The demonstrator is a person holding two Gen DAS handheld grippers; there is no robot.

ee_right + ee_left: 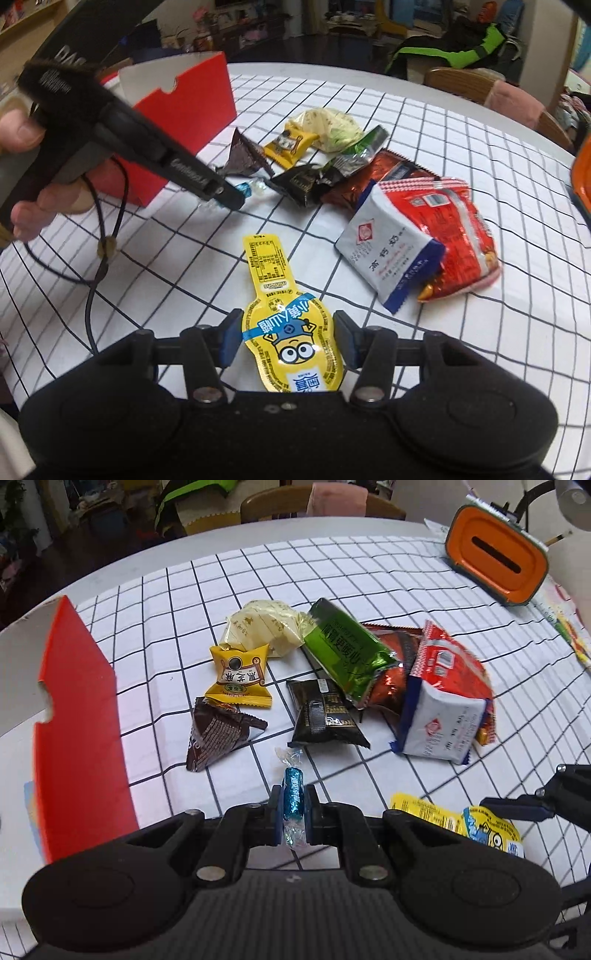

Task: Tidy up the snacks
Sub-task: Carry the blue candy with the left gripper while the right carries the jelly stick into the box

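Pinching a blue candy [293,800] in our left gripper [293,814], we spread our right gripper [289,341] around the yellow minion pouch [291,343].

Red box [81,738]: open cardboard, white inside, upright at table edge; landmark for all below.

Blue-foil twist candy [293,805]: nearest the box among loose items, pinched between two pads, long axis upright.

Brown triangular pack [218,734] and yellow square pack [240,679]: flat, just beside the box's open side.

Cream bag [266,627], black pack [325,716], green pack [347,653], copper-brown pack [395,664]: heaped farther from the box, overlapping.

White-and-blue pack [439,720] lies on red pack [454,661], farthest from the box.

Yellow cartoon-print pouch [291,332]: flat, well apart from the box, neck pointing toward the heap.
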